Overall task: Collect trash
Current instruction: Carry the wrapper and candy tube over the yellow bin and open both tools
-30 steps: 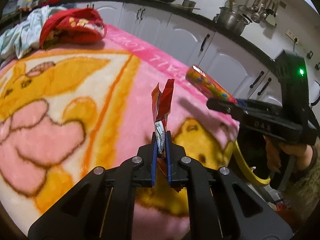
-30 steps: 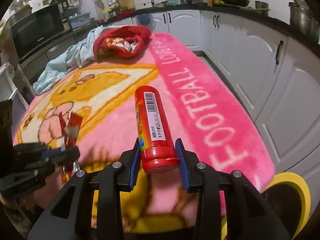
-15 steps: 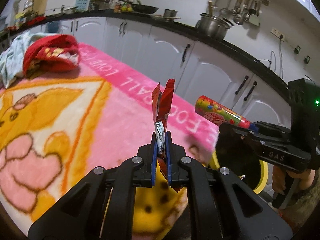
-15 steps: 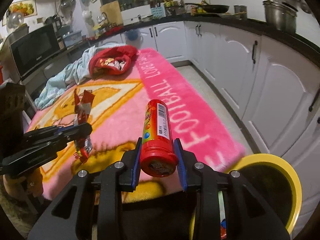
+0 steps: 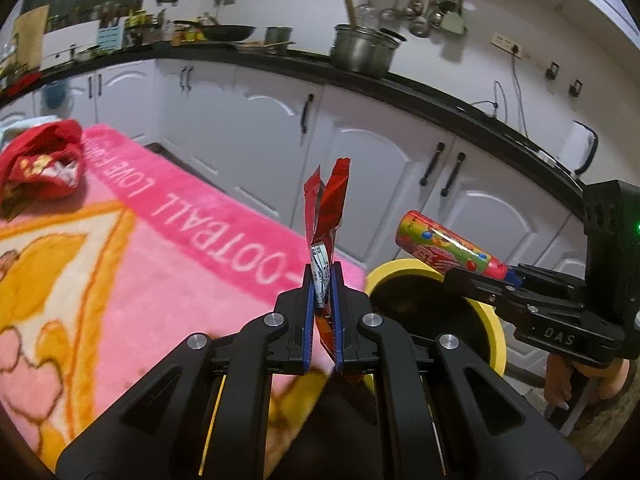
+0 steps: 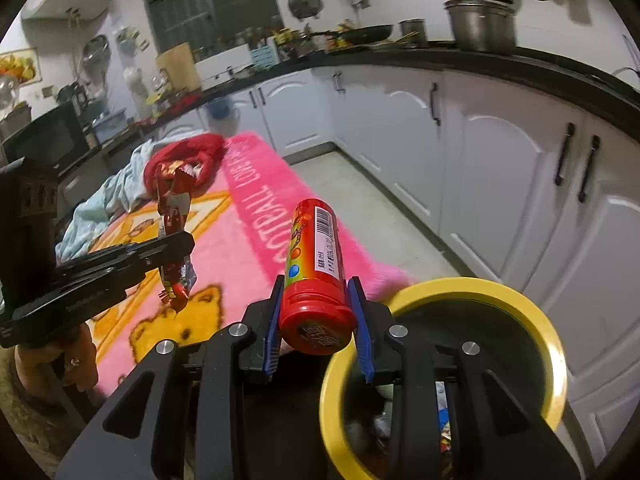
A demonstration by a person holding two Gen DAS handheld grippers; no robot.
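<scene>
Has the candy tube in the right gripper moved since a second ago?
Yes. The candy tube has travelled off the pink blanket toward the yellow-rimmed bin.

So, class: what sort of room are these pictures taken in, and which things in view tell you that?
Most likely a home kitchen: a black counter runs over white cabinets, steel pots stand on it, ladles hang on the wall, and a microwave sits at the far side.

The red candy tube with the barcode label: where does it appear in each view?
Left wrist: the red candy tube is at right of centre, tilted, held by the right gripper.
Right wrist: it is at centre, between the blue pads.
Shared landmark: the yellow-rimmed bin below it.
</scene>
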